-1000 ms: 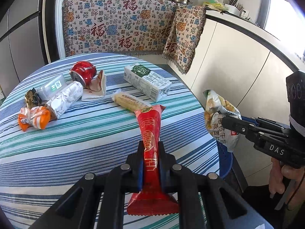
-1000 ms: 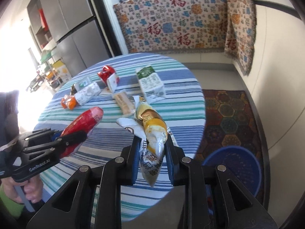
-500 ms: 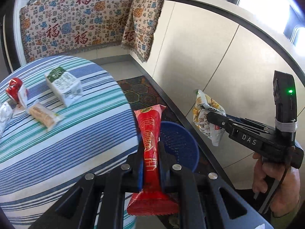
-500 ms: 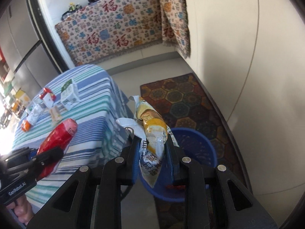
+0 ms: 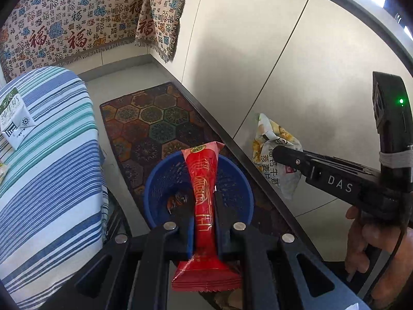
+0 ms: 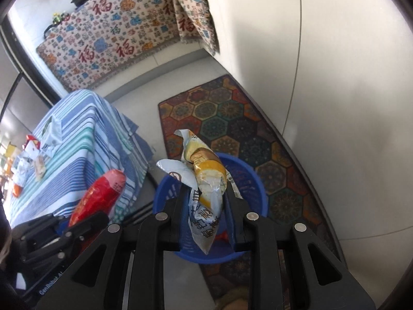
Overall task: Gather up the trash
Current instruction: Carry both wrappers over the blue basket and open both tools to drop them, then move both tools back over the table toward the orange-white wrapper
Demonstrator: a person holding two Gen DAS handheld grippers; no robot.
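Hovering over the blue basket [image 5: 155, 180], the left gripper [image 5: 204, 206] pinches a red wrapper [image 5: 204, 180], the right gripper [image 6: 206, 201] a yellow snack bag [image 6: 206, 180] (release apparently next).

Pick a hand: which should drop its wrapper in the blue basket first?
Left, probably. The left tongs hold the red wrapper right over the blue plastic basket; the right tongs' yellow-white bag hangs beside the rim in the left view.

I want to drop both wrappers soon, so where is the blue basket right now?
The blue basket stands on the floor at the patterned rug's near end, right of the striped table; both wrist views show it just beyond the held wrappers.
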